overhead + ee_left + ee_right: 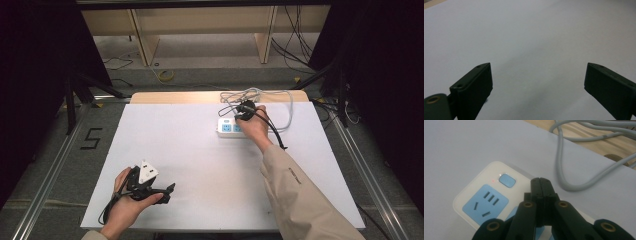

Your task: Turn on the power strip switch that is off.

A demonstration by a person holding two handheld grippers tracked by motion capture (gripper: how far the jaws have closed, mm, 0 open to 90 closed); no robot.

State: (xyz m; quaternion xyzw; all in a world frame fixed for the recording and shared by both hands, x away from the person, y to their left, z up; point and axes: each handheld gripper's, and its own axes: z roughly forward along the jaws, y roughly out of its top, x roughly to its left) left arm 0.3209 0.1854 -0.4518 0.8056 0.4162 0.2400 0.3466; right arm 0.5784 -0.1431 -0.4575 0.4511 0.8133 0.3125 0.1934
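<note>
I hold my right tool (541, 185) pinched shut, empty, over the white, blue-socketed plastic power strip (484, 202) to press its blue switch button (507, 180), while my left tool (537, 82) rests wide open.

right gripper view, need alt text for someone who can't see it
The right gripper, its black jaws shut together with nothing between them, hovers over a white plastic power strip with blue socket faces, close to its blue square switch button and a small red light. A grey cable loops across the white table behind.
</note>
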